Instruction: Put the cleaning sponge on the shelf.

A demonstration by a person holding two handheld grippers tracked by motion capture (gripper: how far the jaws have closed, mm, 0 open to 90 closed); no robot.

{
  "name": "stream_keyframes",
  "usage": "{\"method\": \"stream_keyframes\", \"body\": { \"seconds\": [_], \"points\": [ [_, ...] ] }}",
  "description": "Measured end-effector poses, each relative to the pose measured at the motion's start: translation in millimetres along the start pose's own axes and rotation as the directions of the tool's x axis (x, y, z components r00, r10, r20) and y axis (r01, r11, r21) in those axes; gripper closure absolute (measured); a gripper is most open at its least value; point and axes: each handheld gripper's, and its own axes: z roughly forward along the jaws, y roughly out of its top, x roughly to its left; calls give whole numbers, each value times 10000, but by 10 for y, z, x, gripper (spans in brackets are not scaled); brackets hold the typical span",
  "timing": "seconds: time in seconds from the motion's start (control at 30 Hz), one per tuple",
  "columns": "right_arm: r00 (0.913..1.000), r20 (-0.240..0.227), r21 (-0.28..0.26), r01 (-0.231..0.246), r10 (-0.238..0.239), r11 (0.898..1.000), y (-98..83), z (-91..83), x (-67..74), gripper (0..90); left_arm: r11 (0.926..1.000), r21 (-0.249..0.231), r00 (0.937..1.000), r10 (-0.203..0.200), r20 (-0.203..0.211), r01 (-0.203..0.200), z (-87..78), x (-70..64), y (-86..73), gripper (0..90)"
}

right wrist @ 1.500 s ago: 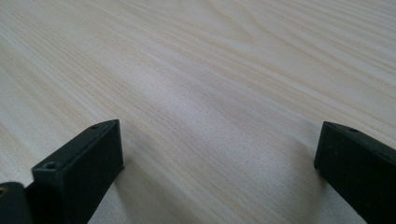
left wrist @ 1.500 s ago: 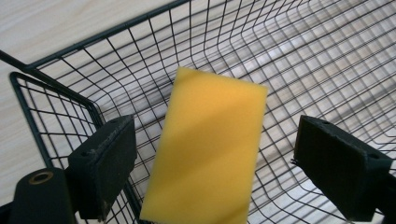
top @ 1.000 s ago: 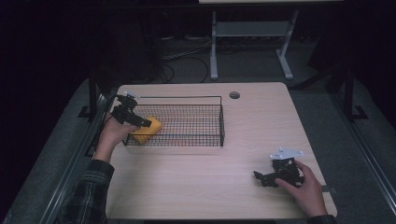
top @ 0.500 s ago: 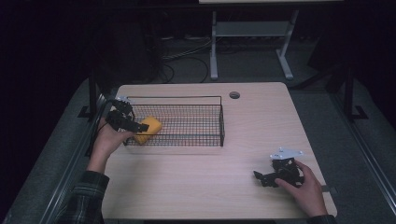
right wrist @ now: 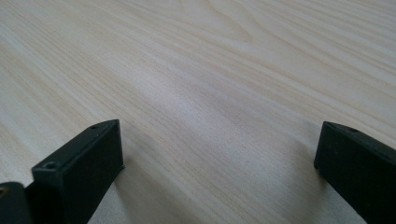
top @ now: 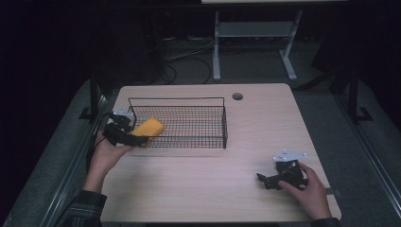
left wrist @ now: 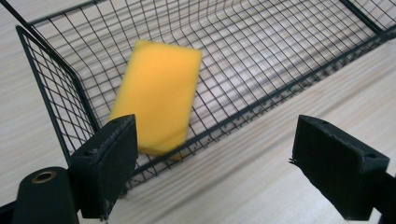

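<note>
On a pale wooden table (top: 265, 123), toward the far left: a black wire basket (top: 177, 99). Inside it, at the left end and close to the near wall: a yellow sponge (top: 148, 127), lying on the wire floor, turned a bit slantwise. Just outside the basket's near left corner: the left claw (top: 134, 139), held in the left hand (top: 106, 156), pointing at the sponge. Spread wide, with nothing pinched. Seen from the left gripper view, one black jaw low in front of the basket's wire wall, the other out over bare table, and the sponge beyond them, behind the wire, not between them. Hard to tell whether that jaw touches the wire. Well apart, at the near right of the table: the right claw (top: 265, 181), in the right hand (top: 309, 191), low on the wood and pointing left. Spread wide too, with bare table between the jaws in the right gripper view.
</note>
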Motion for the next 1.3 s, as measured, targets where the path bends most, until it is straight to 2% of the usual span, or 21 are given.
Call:
{"method": "stream_keyframes", "body": {
  "seconds": [0.27,0.43,0.97,1.13,1.3],
  "points": [
    [10000,4,0,7,-7,10000,0,0,0,4,9996,-205,9998,174,-19,-174,-46,-106,-163,138],
    [10000,-8,-5,-19,19,10000,0,0,2,4,9988,-215,9990,439,-75,-441,-45,-184,-236,138],
    [10000,-6,-9,-22,22,10000,0,1,2,4,9958,-535,9969,753,211,-741,103,-387,-558,137],
    [10000,-7,-10,-15,15,10000,0,0,1,4,9934,-589,9949,998,171,-986,149,-448,-661,137],
    [10000,0,-5,7,-7,10000,0,0,0,5,9924,-758,9949,990,212,-971,187,-476,-755,137]
  ]
}}
